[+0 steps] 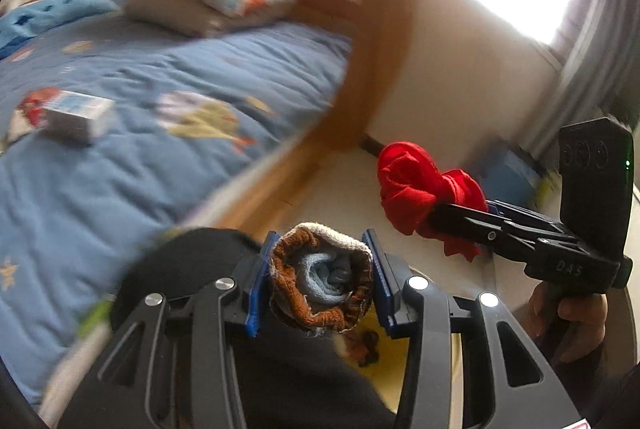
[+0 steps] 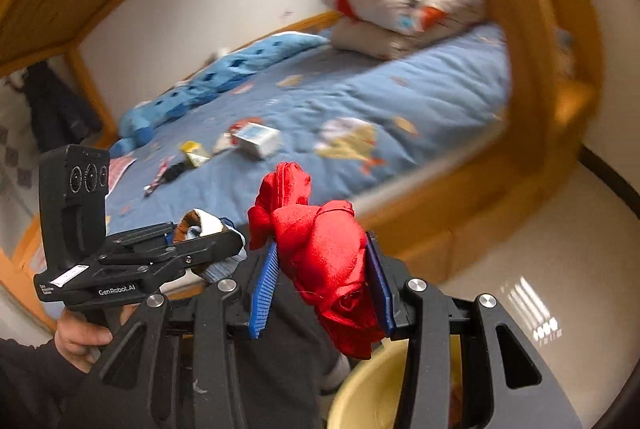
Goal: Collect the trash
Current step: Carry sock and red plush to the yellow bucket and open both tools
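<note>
Beside the bunk bed (image 2: 460,221), left gripper (image 1: 320,285) jaws are clamping a rolled sock bundle (image 1: 322,287); right gripper (image 2: 324,281) jaws are pinching a red cloth (image 2: 320,245) off-centre. Yellow bin (image 2: 372,385) is sitting below. Risk: loose cloth slipping out, missing the rim. Carton (image 2: 258,139) and wrappers (image 2: 194,153) are lying on the quilt (image 2: 420,89).

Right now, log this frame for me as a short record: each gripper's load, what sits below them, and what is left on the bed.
left gripper: shut on rolled sock bundle
right gripper: shut on red cloth
below grippers: yellow bin, partly hidden
on blue bedspread: small carton, yellow wrapper, small dark scraps
image quality: motion blur
</note>
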